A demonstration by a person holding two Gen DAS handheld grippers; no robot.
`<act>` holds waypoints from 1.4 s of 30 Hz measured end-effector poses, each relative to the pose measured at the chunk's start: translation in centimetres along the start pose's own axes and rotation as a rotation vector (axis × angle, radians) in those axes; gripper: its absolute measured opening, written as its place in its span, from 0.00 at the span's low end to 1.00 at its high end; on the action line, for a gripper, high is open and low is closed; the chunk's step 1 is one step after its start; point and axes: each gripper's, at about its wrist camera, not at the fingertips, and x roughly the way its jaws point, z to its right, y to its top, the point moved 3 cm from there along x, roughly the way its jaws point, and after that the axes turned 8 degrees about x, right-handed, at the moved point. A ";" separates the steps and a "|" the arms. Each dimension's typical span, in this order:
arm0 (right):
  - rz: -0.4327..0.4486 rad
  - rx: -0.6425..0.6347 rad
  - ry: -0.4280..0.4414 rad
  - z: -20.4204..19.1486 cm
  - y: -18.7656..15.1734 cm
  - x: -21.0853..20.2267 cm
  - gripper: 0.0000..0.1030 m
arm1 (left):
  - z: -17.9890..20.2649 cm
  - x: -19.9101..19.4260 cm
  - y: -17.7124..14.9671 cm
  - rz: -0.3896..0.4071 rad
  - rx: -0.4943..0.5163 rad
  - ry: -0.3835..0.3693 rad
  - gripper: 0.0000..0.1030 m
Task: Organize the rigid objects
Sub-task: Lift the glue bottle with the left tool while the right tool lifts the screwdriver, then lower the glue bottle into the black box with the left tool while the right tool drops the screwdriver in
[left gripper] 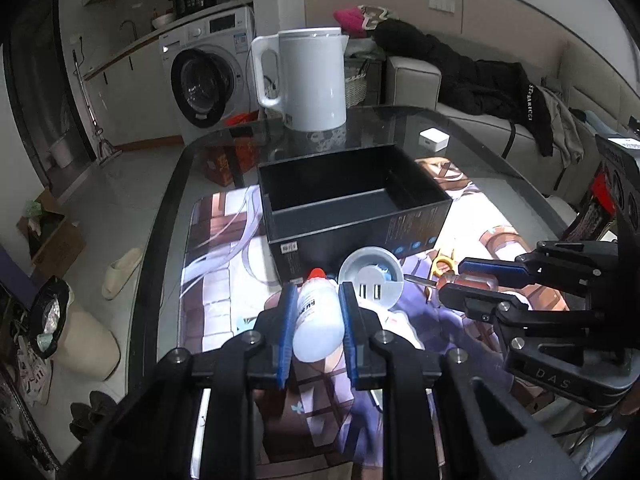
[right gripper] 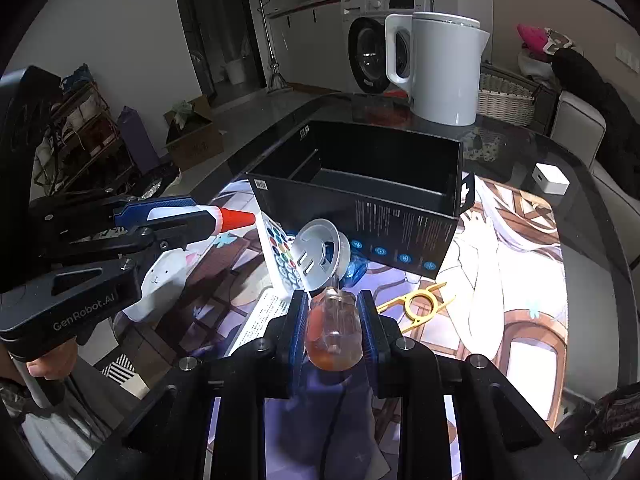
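Note:
My left gripper point(left gripper: 318, 292) is shut on a white glue bottle point(left gripper: 318, 324) with a red cap, held above the printed mat. In the right wrist view the left gripper point(right gripper: 198, 211) comes in from the left, and the bottle's red cap point(right gripper: 236, 218) points toward the black box. My right gripper point(right gripper: 333, 298) is shut on the amber handle of a screwdriver point(right gripper: 334, 332). Seen from the left wrist, the right gripper point(left gripper: 452, 279) has the screwdriver shaft point(left gripper: 416, 279) sticking out to the left. The open black box point(left gripper: 352, 196) point(right gripper: 360, 184) stands just beyond both, with nothing visible inside.
A round grey USB adapter point(left gripper: 372, 280) point(right gripper: 320, 254) leans against the box front. A yellow flat tool point(right gripper: 416, 304), a colour-dot card point(right gripper: 280, 252) and a white rabbit figure point(right gripper: 160, 284) lie on the mat. White kettle point(left gripper: 308, 80) and white charger point(left gripper: 433, 140) sit further back.

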 end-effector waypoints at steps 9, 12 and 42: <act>0.078 -0.003 0.019 -0.2 0.7 -1.4 0.24 | -0.1 -1.3 0.7 0.084 -0.008 0.013 0.18; 0.097 -0.002 0.024 -0.2 0.9 -1.6 0.24 | 0.0 -2.2 1.0 0.136 -0.001 0.027 0.18; 0.527 -0.039 -0.060 -1.3 10.3 -4.3 0.24 | -3.1 -1.5 9.2 0.466 -0.122 0.099 0.18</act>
